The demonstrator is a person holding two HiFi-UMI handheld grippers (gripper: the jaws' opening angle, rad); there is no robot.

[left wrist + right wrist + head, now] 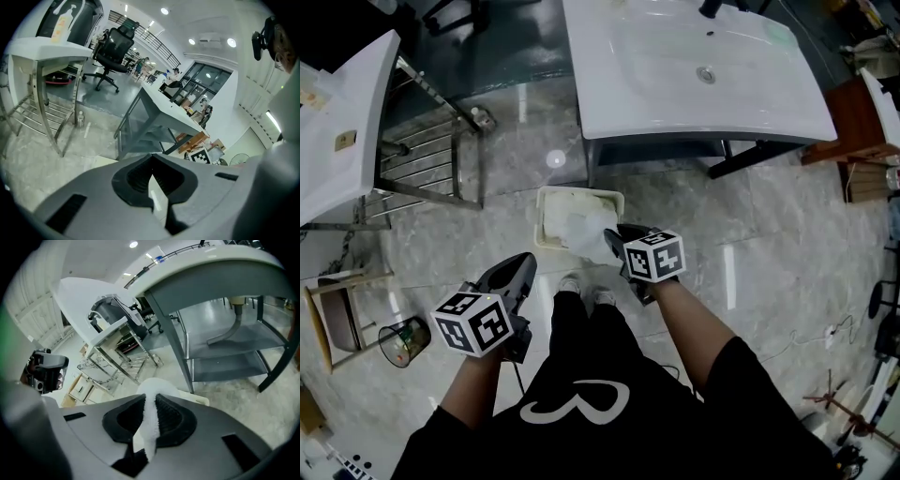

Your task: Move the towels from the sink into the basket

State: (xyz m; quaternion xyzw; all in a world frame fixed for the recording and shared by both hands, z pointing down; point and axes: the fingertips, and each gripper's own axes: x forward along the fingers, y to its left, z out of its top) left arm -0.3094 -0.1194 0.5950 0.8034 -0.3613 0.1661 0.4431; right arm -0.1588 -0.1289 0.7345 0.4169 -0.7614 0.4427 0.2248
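White towel (581,230) is pinched in the right gripper's (617,242) near-shut jaws, held right over the floor basket (546,197) — presumably for dropping in — left gripper (523,267) is seen closed, empty.

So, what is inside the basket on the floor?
A white towel fills most of the basket, its upper end pinched by the right gripper. The basket's bottom and anything below the towel are covered.

We see the towel (586,230) covering most of the basket (581,190), so whatever lies under it stays hidden; the sink (675,84) and its tap (710,7) are cut off by the head view's top edge.
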